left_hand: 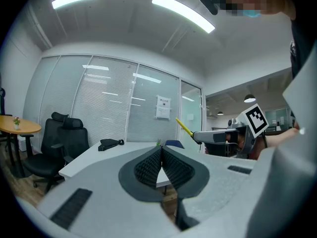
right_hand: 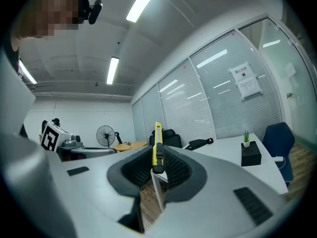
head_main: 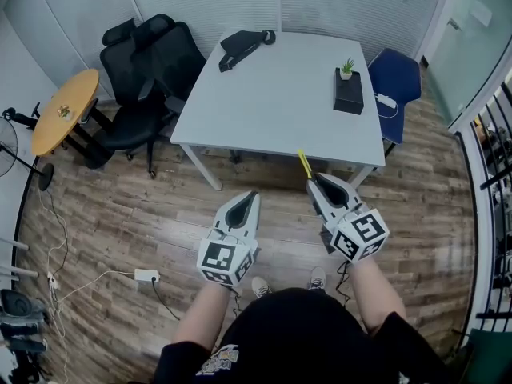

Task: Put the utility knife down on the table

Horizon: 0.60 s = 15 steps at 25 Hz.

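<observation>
A yellow utility knife (head_main: 304, 164) sticks out forward from my right gripper (head_main: 315, 180), which is shut on it. In the right gripper view the utility knife (right_hand: 157, 148) stands upright between the dark pads. The knife's tip hangs just over the near edge of the white table (head_main: 280, 94). My left gripper (head_main: 248, 196) is held over the floor in front of the table, shut with nothing in it; its pads (left_hand: 148, 168) meet. From the left gripper view the right gripper (left_hand: 195, 135) and the utility knife (left_hand: 184, 126) show at the right.
On the table lie a black bag (head_main: 242, 45) at the far left and a black box with a small plant (head_main: 348, 89) at the right. Black office chairs (head_main: 144, 78) stand left of the table, a blue chair (head_main: 398, 78) right. A round wooden table (head_main: 66, 109) stands far left.
</observation>
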Each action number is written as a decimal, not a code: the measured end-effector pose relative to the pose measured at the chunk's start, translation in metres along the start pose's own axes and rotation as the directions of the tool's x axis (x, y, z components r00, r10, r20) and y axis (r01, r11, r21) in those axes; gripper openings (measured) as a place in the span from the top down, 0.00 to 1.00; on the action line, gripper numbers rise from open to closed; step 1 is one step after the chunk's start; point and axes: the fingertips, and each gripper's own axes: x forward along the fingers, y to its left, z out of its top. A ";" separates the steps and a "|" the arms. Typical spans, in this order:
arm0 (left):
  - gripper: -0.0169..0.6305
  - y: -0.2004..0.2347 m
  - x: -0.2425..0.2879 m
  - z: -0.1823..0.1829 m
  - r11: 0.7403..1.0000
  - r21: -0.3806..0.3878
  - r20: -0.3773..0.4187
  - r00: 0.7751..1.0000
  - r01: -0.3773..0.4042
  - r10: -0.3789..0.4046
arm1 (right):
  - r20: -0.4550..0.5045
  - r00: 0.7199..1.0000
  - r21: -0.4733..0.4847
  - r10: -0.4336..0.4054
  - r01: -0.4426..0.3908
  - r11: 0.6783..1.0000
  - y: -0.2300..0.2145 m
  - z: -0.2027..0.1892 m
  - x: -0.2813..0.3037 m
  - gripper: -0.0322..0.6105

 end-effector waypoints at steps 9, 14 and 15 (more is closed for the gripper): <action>0.97 0.038 -0.026 -0.004 0.999 0.001 -0.007 0.999 0.034 -0.034 | 0.013 0.999 0.007 -0.034 0.033 0.999 0.036 -0.008 0.027 0.84; 0.97 0.055 -0.037 -0.006 0.999 -0.009 -0.005 0.999 0.036 -0.036 | 0.008 0.999 0.008 -0.044 0.044 0.999 0.050 -0.013 0.035 0.84; 0.97 0.057 -0.037 -0.006 0.999 -0.013 -0.005 0.999 0.037 -0.037 | 0.006 0.999 0.009 -0.046 0.046 0.999 0.050 -0.013 0.037 0.84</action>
